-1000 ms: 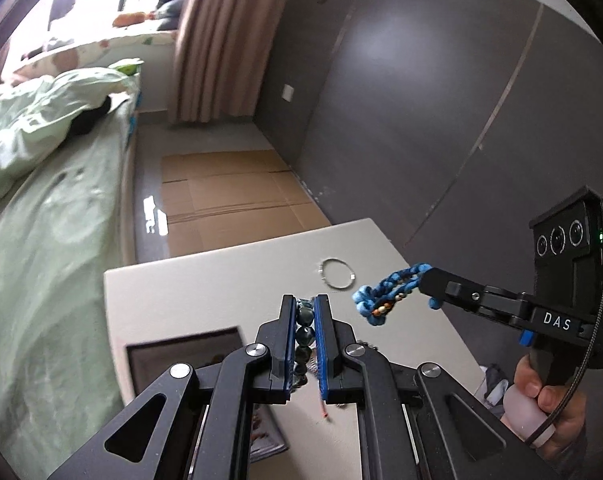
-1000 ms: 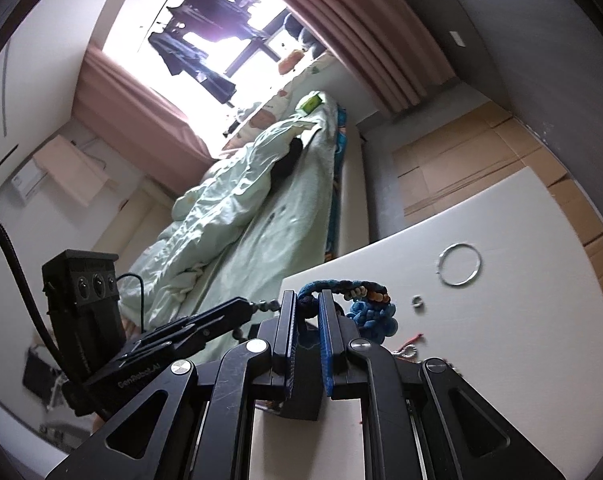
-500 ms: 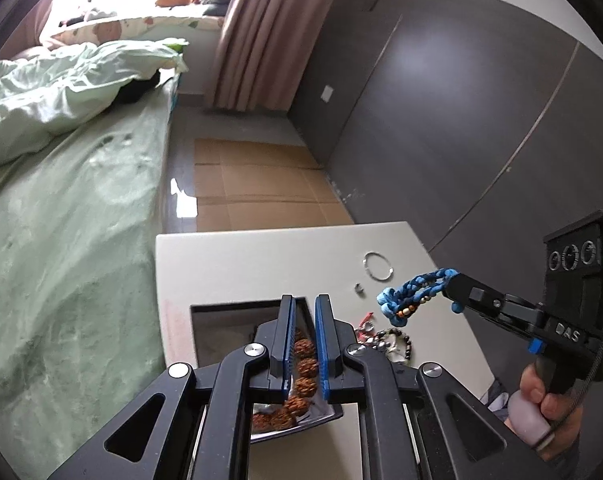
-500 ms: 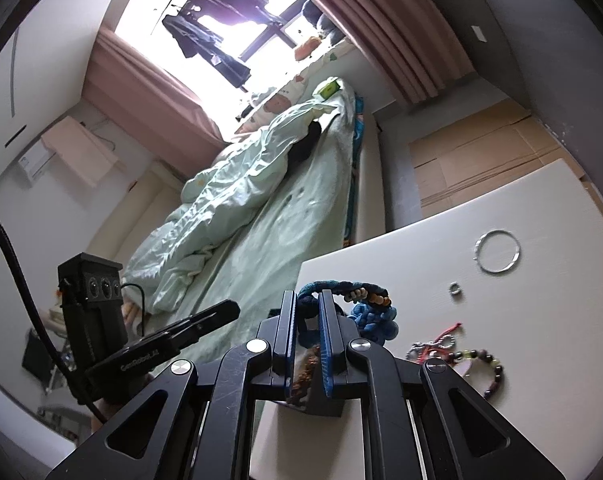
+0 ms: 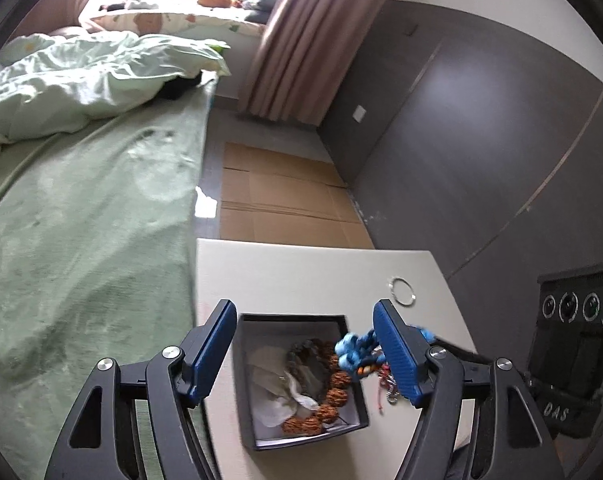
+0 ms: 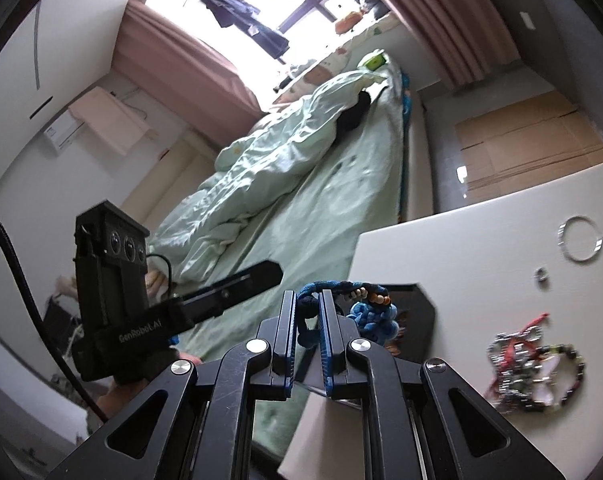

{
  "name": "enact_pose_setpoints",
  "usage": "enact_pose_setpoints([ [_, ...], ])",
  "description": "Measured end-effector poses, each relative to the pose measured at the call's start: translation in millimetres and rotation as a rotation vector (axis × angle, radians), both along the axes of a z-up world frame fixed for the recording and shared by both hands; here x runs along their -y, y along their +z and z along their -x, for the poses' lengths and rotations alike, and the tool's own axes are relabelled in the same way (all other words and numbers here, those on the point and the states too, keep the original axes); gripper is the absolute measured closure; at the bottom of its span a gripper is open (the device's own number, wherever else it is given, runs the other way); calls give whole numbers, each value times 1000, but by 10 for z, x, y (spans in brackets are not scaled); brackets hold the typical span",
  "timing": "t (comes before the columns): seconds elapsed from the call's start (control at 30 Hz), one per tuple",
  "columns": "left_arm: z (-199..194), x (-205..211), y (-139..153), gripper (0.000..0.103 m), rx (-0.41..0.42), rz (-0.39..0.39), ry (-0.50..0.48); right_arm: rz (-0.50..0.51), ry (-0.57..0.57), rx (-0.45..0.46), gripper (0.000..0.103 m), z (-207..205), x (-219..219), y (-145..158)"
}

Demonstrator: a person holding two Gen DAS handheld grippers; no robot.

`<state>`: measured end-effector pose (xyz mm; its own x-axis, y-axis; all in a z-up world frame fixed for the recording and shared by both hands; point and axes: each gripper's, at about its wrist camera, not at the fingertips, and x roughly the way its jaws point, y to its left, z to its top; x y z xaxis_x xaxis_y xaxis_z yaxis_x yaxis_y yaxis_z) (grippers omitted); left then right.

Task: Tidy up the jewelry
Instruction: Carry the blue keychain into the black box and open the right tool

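A dark grey box (image 5: 247, 376) sits on the white table and holds a brown bead bracelet (image 5: 329, 396), a dark bead bracelet and white paper. My left gripper (image 5: 305, 344) is open and empty above the box. My right gripper (image 6: 306, 314) is shut on a blue braided bracelet (image 6: 371, 312), held over the box's right rim; the bracelet also shows in the left wrist view (image 5: 351, 350). A heap of bracelets (image 6: 533, 360) lies on the table right of the box.
A silver bangle (image 5: 402, 291) and a small ring (image 6: 541, 275) lie further back on the white table (image 5: 301, 268). A bed with green bedding (image 5: 81, 200) runs along the table's left edge. A dark wall stands to the right.
My left gripper has opened and let the brown bead bracelet fall into the box. My right gripper has carried the blue bracelet closer to the box.
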<state>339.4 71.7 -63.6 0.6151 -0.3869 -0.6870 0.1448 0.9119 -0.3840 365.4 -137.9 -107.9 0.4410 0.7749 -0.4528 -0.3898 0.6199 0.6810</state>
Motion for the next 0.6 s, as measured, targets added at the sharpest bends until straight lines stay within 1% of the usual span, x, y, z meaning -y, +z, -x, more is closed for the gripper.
enact_pose_setpoints([
  [0.07,-9,-63,-11,31,-5,9,14,-3,19,-10,90,-2,-93,-24],
  [0.13,-3,-137,-15,31,-6,20,28,33,44,-23,88,-15,-191,-42],
  [0.17,-6,-145,-17,31,-7,20,31,48,54,-35,73,-24,-222,-51],
  [0.2,-3,-159,-17,31,-7,18,34,54,60,-45,50,-36,-243,-62],
  [0.23,0,-163,-18,31,-8,15,32,54,52,-49,41,-33,-229,-67],
  [0.27,3,-159,-18,31,-8,14,29,59,27,-41,36,-17,-173,-55],
  [0.43,16,-55,-12,25,-4,2,-5,87,-47,-25,36,38,151,45],
  [0.6,33,118,7,25,5,-5,-48,135,-96,-38,36,59,413,71],
])
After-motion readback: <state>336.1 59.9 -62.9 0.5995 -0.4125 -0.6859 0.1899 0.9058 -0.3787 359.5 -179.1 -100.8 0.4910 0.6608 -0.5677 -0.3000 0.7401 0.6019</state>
